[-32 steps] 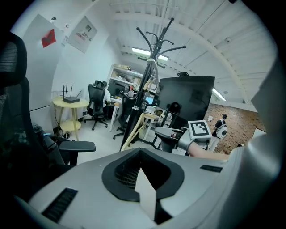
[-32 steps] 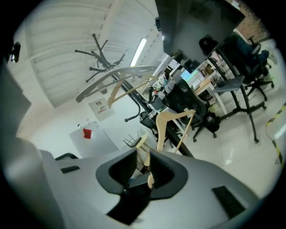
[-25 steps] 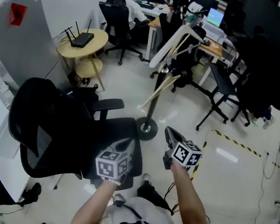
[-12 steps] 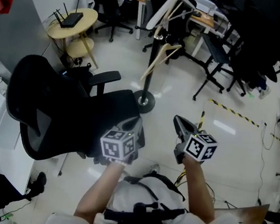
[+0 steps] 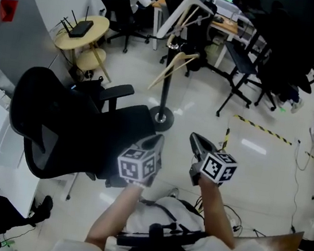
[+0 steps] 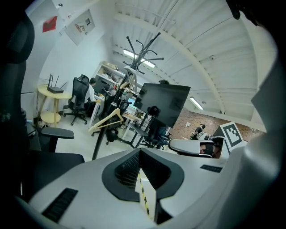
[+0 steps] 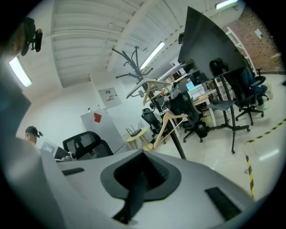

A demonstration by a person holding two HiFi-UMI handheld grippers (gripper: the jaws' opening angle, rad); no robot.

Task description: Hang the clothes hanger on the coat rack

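The pale wooden clothes hanger point(image 5: 173, 71) is seen hung aslant on the black coat rack point(image 5: 165, 94), well ahead of the fingers of the left gripper point(image 5: 156, 141) and right gripper point(image 5: 195, 140), all pressed together on nothing, the left judged slightly nearer.

light: bright, even, ceiling tubes point(image 7: 154, 53) | glare: patches on floor point(image 5: 253, 144) | edges: fisheye-bent, dark corners
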